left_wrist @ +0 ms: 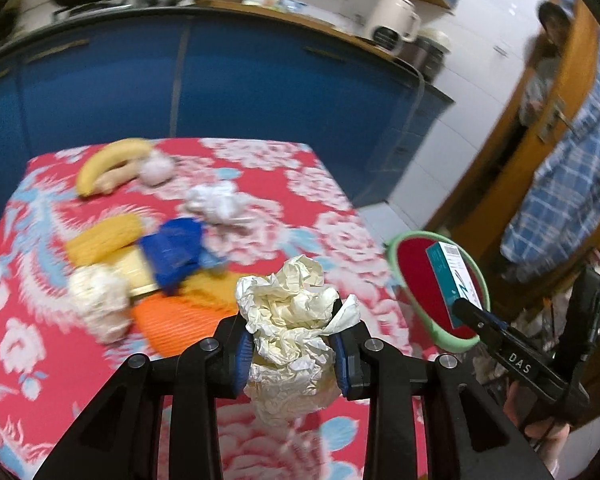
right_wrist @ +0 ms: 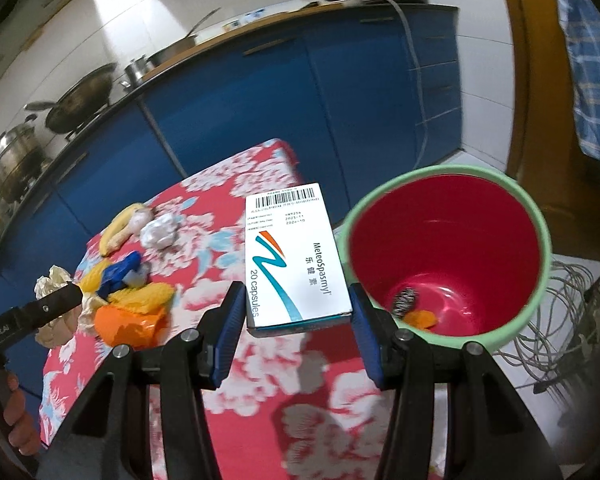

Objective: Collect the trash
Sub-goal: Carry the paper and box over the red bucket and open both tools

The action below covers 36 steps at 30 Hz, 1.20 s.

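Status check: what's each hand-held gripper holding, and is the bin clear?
Left hand-held gripper shut on crumpled paper. Right hand-held gripper holds the medicine box beside the red bin. Bin mouth unobstructed; scraps at its bottom.

A worktop point(left_wrist: 308, 184) draped in red floral cloth is carrying the clutter. A banana point(left_wrist: 108, 162) is lying at the far side, touching a pale round lump point(left_wrist: 156, 170). A white paper wad point(left_wrist: 216, 204) is sitting nearby. Closer in, corn point(left_wrist: 104, 238), blue wrapper point(left_wrist: 174, 252), orange plastic point(left_wrist: 172, 320) and another pale wad point(left_wrist: 100, 300) are crowding together.
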{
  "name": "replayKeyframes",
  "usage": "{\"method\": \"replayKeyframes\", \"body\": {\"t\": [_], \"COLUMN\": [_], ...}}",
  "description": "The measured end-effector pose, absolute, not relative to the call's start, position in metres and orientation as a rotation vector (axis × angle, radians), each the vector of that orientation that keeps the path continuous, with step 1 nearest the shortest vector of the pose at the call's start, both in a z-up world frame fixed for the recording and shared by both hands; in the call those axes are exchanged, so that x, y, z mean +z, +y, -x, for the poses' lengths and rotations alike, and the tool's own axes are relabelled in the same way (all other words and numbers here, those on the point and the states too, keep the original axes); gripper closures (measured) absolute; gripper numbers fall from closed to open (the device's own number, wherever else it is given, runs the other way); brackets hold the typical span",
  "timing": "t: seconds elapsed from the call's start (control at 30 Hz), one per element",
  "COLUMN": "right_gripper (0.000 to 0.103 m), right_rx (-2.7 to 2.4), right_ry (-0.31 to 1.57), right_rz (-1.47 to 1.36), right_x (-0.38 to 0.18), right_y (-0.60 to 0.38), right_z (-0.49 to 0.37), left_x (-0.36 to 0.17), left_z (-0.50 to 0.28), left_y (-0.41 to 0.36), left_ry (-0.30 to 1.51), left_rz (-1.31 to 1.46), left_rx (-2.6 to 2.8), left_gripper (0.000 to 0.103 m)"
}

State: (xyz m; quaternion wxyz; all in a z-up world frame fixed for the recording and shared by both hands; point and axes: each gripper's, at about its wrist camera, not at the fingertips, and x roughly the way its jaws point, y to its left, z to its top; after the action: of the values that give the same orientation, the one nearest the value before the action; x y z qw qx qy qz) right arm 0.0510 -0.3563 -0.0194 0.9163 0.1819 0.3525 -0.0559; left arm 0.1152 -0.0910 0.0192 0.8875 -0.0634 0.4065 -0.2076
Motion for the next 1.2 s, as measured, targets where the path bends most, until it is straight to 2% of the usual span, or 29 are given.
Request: {"method": "replayKeyframes", "body": {"t": [0.8, 1.0, 1.1, 1.2], "right_gripper": [0.047, 0.042, 0.042, 0.042], "right_rx": [-0.349, -0.348, -0.358, -0.361], "right_ry": [0.729, 0.696, 0.691, 0.686], "right_rz": [-0.506, -0.517, -0.529, -0.533], "right_x": [-0.056, -0.054, -0.054, -0.053], "right_y": [-0.475, -0.482, -0.485, -0.486], "right_z": [-0.017, -0.013, -0.009, -0.006], "left_x": [-0.023, -0.035, -0.037, -0.039], "left_z": [-0.133, -0.145, -0.148, -0.151], "left_y": [-0.302, -0.329, -0.336, -0.339], "left_ry": [0.957, 0.970, 0.969, 0.978], "left_rz": [-0.163, -0.194, -0.216, -0.214], "left_rx": [-0.762, -0.764, -0.762, -0.754], "left_gripper": [0.069, 0.068, 0.060, 0.047]}}
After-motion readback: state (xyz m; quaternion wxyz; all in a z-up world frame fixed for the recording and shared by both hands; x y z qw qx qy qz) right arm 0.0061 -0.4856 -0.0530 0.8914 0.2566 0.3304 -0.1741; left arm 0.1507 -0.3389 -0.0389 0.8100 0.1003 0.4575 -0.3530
